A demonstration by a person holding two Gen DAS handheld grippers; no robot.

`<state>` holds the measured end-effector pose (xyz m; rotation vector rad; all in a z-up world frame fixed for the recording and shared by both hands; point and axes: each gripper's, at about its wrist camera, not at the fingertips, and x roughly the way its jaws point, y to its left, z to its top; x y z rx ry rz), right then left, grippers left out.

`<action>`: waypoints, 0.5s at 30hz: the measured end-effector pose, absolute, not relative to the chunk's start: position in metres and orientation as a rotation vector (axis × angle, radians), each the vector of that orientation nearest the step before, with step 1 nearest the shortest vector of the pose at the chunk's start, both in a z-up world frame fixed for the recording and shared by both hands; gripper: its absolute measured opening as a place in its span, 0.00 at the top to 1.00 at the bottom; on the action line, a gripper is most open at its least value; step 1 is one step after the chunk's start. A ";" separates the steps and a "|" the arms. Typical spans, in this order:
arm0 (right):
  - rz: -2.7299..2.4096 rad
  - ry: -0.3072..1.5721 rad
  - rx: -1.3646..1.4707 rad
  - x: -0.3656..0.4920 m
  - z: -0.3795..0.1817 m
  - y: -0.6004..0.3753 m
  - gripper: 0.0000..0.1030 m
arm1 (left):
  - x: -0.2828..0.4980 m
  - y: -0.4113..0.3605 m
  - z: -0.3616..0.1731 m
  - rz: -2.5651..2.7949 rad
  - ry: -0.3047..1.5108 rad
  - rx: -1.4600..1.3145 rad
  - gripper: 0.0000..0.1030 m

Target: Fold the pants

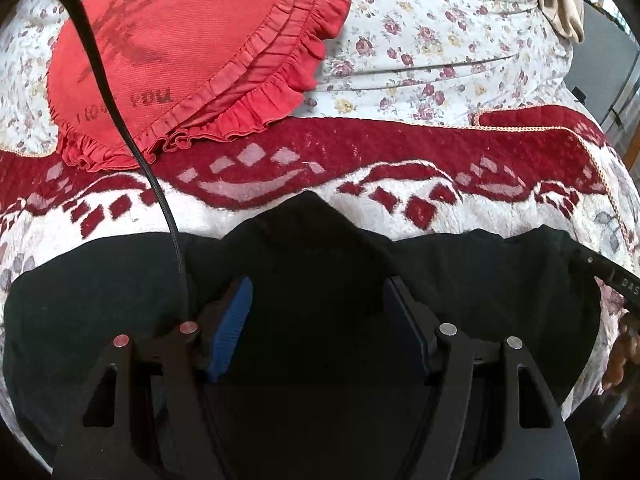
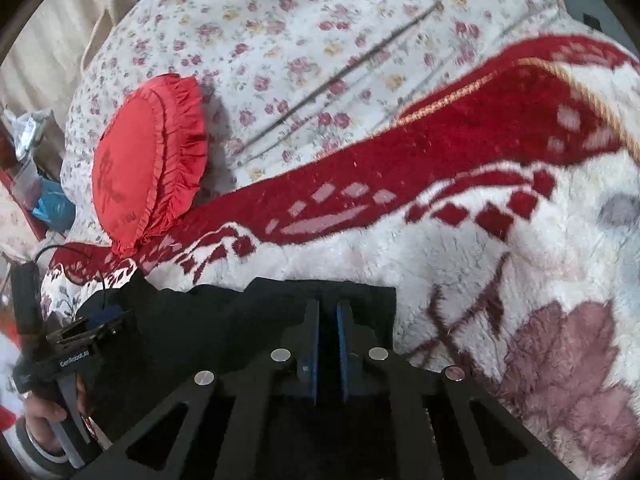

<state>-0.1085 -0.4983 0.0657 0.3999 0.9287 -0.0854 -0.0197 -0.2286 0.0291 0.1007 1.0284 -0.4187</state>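
We see the black pants (image 1: 120, 300) across the lower frame on the blanket (image 1: 360, 216), not yet folded neatly. Our left gripper (image 1: 320, 320) stands apart above them; our right gripper (image 2: 328, 320) is clamped on their edge.

Two hand-held grippers, both angled steeply downward

The left hand-held gripper (image 1: 320, 320) has its blue-padded fingers (image 1: 232, 320) spread well apart. The right hand-held gripper (image 2: 328, 336) has its fingers drawn together, only a thin slit between the pads. The left hand (image 2: 44, 420) grips its handle.
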 end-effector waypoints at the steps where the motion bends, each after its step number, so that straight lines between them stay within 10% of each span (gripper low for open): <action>1: -0.094 0.921 0.370 -0.110 0.071 -0.496 0.94 | -0.020 -0.229 0.030 -0.422 1.024 0.097 0.34; 9: -0.215 0.967 0.322 -0.108 0.058 -0.501 0.94 | -0.021 -0.242 0.024 -0.411 1.006 0.127 0.31; 12: -0.225 0.949 0.352 -0.115 0.068 -0.504 0.63 | -0.023 -0.241 0.030 -0.437 1.005 0.120 0.31; 15: -0.190 0.898 0.377 -0.132 0.090 -0.495 0.60 | -0.027 -0.242 0.038 -0.449 0.982 0.125 0.31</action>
